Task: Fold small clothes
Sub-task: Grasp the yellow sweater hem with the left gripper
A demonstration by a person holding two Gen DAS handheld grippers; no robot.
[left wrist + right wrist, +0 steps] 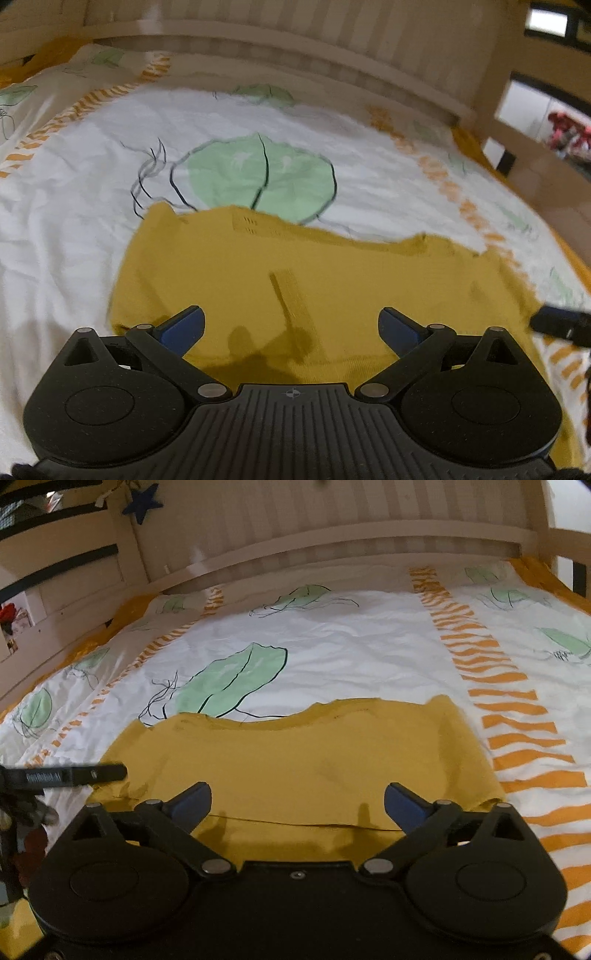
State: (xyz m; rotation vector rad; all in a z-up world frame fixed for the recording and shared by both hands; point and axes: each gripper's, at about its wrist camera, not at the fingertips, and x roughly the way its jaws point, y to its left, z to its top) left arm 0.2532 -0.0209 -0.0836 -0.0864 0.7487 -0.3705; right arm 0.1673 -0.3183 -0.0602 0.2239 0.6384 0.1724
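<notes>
Here yellow garment (295,760) flat on bedsheet (351,657); both grippers' fingers apart.

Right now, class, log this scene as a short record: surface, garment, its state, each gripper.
surface: bedsheet, white with green leaves and orange stripes
garment: mustard garment, lying on the sheet
state: spread flat, a fold edge near the camera in the right wrist view
left gripper: open, nothing between its jaws
right gripper: open, nothing gripped
</notes>
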